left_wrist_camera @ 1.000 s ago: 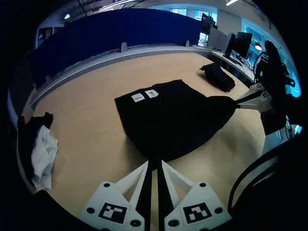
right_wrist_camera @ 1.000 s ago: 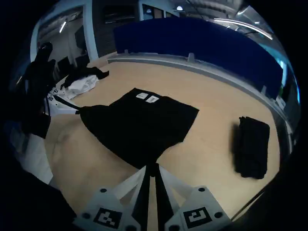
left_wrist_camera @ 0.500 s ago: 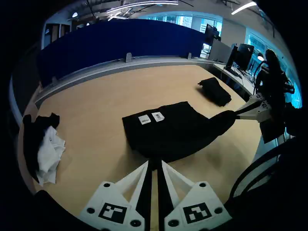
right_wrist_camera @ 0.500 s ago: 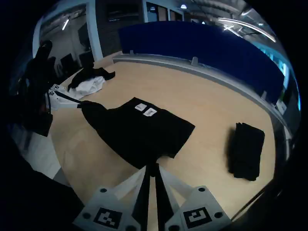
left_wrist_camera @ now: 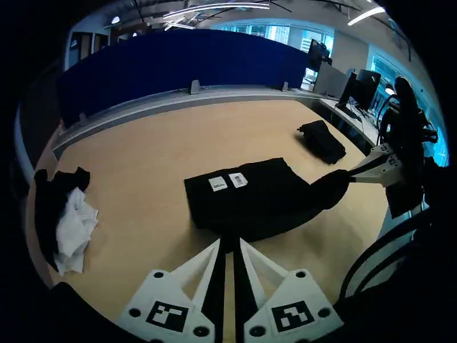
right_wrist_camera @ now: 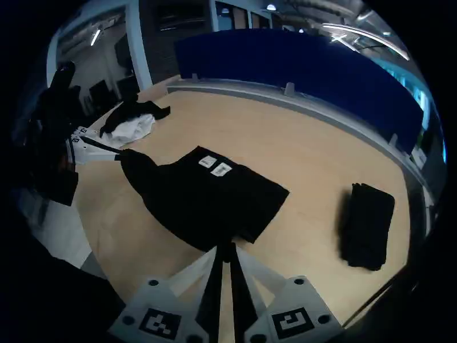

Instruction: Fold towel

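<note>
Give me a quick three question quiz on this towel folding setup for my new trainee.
1. True or false: the left claw and the right claw are each shut on an edge of the black towel.
2. What sits on top of the towel? A: two white labels. B: a cup. C: scissors.
3. Fill in: the partition behind the table is ____.
Key: 1 true; 2 A; 3 blue.

From the near side of the table point(left_wrist_camera: 143, 160), both views look forward side by side, close, sharing the black towel point(left_wrist_camera: 257, 197).
</note>
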`<act>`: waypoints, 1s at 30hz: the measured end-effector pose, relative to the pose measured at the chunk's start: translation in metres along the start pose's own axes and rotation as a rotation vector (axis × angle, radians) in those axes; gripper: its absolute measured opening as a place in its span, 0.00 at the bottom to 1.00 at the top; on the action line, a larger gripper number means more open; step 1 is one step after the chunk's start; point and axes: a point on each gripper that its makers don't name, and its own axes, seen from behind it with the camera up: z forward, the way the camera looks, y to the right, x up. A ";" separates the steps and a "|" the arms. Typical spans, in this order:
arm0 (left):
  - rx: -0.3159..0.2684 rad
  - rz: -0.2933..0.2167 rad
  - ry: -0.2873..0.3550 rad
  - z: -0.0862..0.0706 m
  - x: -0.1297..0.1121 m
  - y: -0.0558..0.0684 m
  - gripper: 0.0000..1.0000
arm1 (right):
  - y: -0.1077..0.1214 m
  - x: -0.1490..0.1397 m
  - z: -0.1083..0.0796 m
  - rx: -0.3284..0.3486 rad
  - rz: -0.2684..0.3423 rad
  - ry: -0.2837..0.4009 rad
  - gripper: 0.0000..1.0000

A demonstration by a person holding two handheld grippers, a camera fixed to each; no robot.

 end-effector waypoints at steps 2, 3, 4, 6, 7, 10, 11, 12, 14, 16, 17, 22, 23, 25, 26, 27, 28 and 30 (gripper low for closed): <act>0.008 -0.005 0.002 0.002 0.004 -0.004 0.08 | 0.003 0.005 0.003 -0.001 0.004 0.000 0.08; 0.012 -0.008 0.002 0.003 0.006 -0.006 0.09 | 0.005 0.008 0.005 -0.001 0.006 0.000 0.08; 0.016 -0.012 0.001 0.005 0.009 -0.008 0.09 | 0.007 0.011 0.007 0.000 0.008 0.000 0.08; 0.025 -0.019 0.000 0.008 0.013 -0.013 0.08 | 0.011 0.016 0.011 0.000 0.013 -0.001 0.08; 0.027 -0.022 0.001 0.011 0.016 -0.014 0.08 | 0.014 0.019 0.013 -0.001 0.014 -0.002 0.08; 0.034 -0.035 0.002 0.020 0.024 -0.017 0.08 | 0.023 0.026 0.019 -0.008 0.015 -0.007 0.08; 0.036 -0.040 0.002 0.023 0.026 -0.018 0.08 | 0.027 0.029 0.022 -0.012 0.013 -0.009 0.08; 0.038 -0.046 0.001 0.027 0.028 -0.019 0.08 | 0.030 0.031 0.024 -0.016 0.012 -0.011 0.08; 0.039 -0.061 -0.002 0.034 0.032 -0.021 0.09 | 0.037 0.035 0.030 -0.023 0.010 -0.016 0.08; 0.038 -0.078 -0.007 0.043 0.035 -0.023 0.08 | 0.043 0.037 0.036 -0.029 0.013 -0.022 0.08; 0.037 -0.088 -0.011 0.048 0.036 -0.025 0.09 | 0.047 0.038 0.040 -0.032 0.015 -0.025 0.08; 0.046 -0.114 -0.033 0.070 0.037 -0.035 0.08 | 0.059 0.040 0.060 -0.031 0.045 -0.039 0.08; 0.049 -0.116 -0.041 0.075 0.036 -0.037 0.08 | 0.061 0.040 0.064 -0.030 0.052 -0.042 0.08; 0.053 -0.119 -0.059 0.083 0.033 -0.040 0.08 | 0.066 0.040 0.071 -0.030 0.063 -0.047 0.09; 0.054 -0.120 -0.069 0.087 0.031 -0.041 0.09 | 0.068 0.040 0.075 -0.030 0.068 -0.050 0.09; 0.055 -0.121 -0.077 0.091 0.029 -0.043 0.09 | 0.070 0.039 0.079 -0.031 0.072 -0.053 0.09; 0.055 -0.123 -0.083 0.094 0.028 -0.044 0.09 | 0.072 0.039 0.082 -0.032 0.075 -0.057 0.09; 0.056 -0.126 -0.094 0.101 0.025 -0.046 0.08 | 0.075 0.037 0.090 -0.033 0.080 -0.064 0.09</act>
